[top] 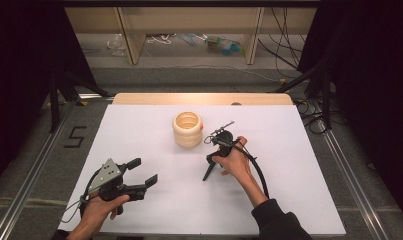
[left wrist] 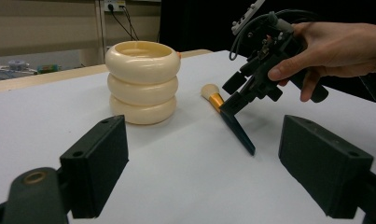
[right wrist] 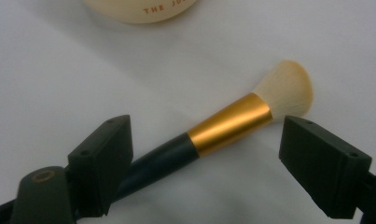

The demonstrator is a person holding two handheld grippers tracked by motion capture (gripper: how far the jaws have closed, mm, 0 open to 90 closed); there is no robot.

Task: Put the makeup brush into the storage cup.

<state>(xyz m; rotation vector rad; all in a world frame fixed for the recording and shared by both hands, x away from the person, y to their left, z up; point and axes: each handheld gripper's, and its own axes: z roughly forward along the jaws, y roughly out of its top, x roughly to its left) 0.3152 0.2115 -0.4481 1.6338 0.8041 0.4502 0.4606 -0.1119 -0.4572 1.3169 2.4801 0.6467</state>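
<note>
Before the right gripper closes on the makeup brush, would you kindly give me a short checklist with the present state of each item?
1. Right gripper jaws open: ok.
2. Makeup brush lies between them, flat on the table: ok.
3. Jaws down at brush level: cannot tell.
4. Cream ringed holder upright, mouth open, apart from the brush: ok.
5. Left gripper open, holding nothing, well off to the side: ok.

The right gripper [right wrist: 204, 163] has its jaws wide apart over a brush [right wrist: 223, 128] lying on the white table [right wrist: 59, 70], near a cream pot [right wrist: 148, 9].
</note>
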